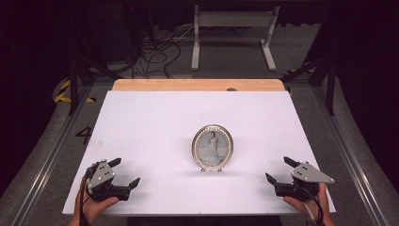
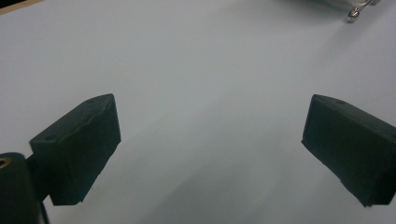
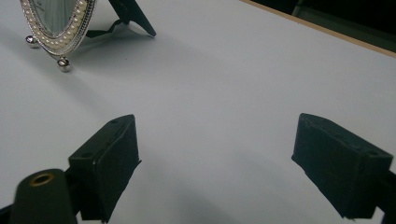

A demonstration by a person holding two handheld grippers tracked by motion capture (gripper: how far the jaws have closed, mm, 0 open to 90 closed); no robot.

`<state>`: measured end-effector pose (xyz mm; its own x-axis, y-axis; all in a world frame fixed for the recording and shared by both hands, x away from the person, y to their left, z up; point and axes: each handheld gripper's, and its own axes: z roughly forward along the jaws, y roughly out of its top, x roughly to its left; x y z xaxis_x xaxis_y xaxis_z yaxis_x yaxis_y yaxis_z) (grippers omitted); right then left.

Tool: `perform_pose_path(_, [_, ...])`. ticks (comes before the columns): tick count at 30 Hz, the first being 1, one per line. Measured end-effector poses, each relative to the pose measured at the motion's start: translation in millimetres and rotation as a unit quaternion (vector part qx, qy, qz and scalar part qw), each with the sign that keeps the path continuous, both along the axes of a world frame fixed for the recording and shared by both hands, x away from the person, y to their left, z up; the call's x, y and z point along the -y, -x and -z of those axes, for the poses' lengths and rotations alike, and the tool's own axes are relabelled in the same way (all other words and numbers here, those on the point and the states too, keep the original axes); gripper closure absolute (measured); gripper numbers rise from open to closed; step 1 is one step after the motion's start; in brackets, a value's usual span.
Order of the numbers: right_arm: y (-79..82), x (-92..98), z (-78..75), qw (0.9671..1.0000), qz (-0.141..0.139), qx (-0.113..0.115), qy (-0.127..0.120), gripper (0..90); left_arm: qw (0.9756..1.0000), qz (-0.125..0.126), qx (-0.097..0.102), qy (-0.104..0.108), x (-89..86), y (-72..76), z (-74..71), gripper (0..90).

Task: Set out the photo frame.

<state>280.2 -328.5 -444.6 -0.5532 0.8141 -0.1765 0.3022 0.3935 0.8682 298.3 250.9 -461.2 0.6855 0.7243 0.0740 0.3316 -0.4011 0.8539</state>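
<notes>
An oval picture frame (image 1: 212,147) with a pearl-beaded silver rim stands upright near the middle of the white table (image 1: 155,117), propped on a black back stand (image 3: 133,16). Its lower rim and ball feet show at the top left of the right gripper view (image 3: 60,32), and one foot (image 2: 353,15) shows at the top right of the left gripper view. My left gripper (image 1: 124,172) rests open at the front left, well to the left of the frame. My right gripper (image 1: 280,170) rests open at the front right. Nothing lies between either pair of jaws (image 2: 210,144) (image 3: 217,158).
A wooden strip (image 1: 197,84) runs along the table's far edge. Beyond it are cables (image 1: 155,52) on the floor and a white metal stand (image 1: 233,33). Metal rails (image 1: 47,155) flank the table on both sides.
</notes>
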Motion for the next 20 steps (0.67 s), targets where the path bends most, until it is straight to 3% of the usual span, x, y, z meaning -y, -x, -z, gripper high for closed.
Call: perform_pose_path(20, [1.8,6.3,-1.8,0.9999,0.011,0.002,-0.004,14.8,1.0000,0.000,-0.003,-0.001,1.5,-3.2,0.1,5.1])
